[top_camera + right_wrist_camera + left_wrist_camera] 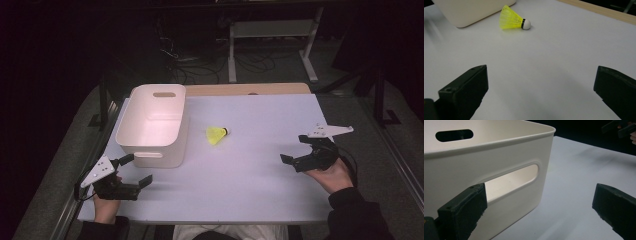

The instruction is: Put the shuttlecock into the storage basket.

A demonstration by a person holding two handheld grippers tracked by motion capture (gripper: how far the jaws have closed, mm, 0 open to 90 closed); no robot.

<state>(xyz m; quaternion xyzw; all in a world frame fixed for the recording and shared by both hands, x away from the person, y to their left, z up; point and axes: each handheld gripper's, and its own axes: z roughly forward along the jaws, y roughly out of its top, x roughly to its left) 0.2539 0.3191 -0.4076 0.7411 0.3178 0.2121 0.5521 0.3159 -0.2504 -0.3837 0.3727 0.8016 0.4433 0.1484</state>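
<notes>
Near left corner of white worktop: left tool, jaws spread, nothing between them, pointed at near wall of white bin, just beside its handle slot. Near right: right tool, jaws spread, holding nothing, aimed left. Yellow shuttlecock lying on its side mid-worktop, just right of bin, apparently not touching it; well apart from both tools.

High view: I look forward and down over the whole white table. Left gripper view sits close against the cream bin, facing across the table. Right gripper view sits low, facing the yellow shuttlecock and bin corner; all views share the tabletop.
</notes>
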